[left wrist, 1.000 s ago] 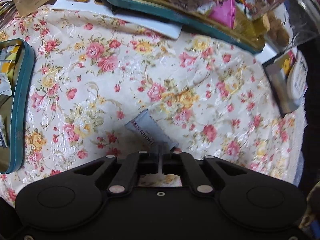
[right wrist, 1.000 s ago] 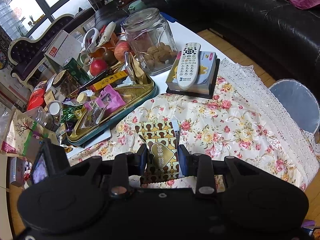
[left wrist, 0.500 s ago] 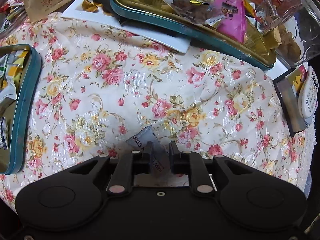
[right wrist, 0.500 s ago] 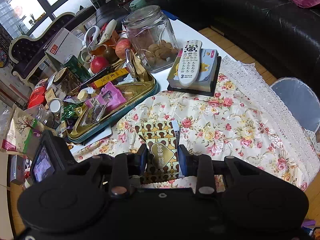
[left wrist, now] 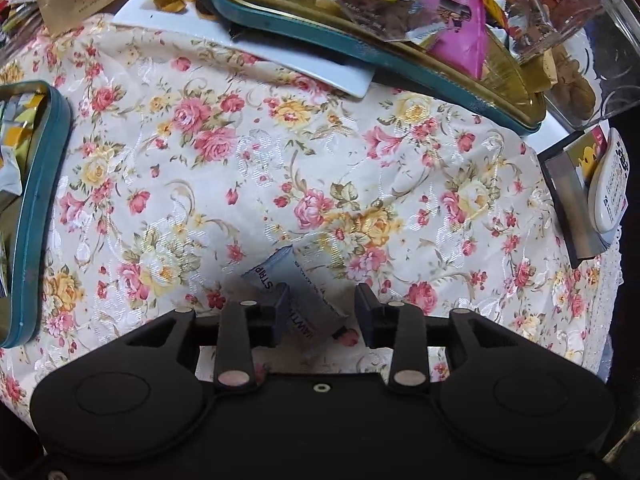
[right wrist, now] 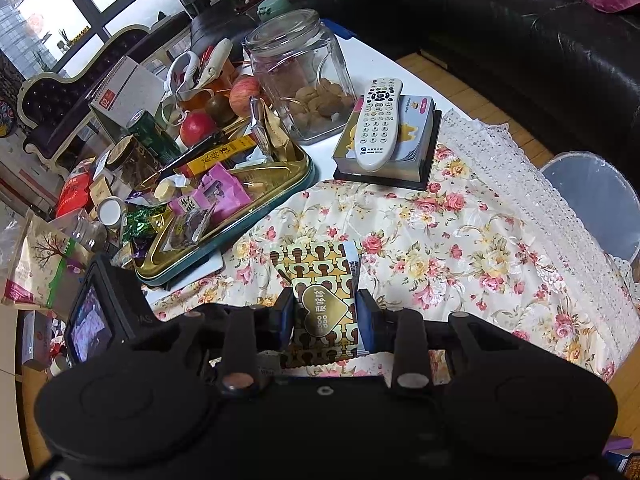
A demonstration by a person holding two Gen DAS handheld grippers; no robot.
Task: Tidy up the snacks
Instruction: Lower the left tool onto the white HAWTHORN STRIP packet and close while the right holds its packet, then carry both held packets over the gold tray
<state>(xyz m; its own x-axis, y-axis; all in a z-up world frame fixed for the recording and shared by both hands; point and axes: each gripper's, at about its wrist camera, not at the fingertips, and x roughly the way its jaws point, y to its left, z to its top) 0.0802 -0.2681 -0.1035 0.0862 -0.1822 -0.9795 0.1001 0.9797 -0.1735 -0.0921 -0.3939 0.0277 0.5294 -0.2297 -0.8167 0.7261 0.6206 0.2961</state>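
The floral tablecloth (left wrist: 248, 168) is crowded at its edges, with a full teal tray (right wrist: 224, 216) ahead and left of your right gripper (right wrist: 325, 316). That gripper is clenched on the gold-patterned packet (right wrist: 320, 280); keep the pinch firm, as the glossy wrapper may slide out in transit. Your left gripper (left wrist: 322, 312) is opening over the small blue sachet (left wrist: 292, 280), which lies flat between the parting jaws, one end behind the left pad. If you lift now, that pad may drag the sachet askew.
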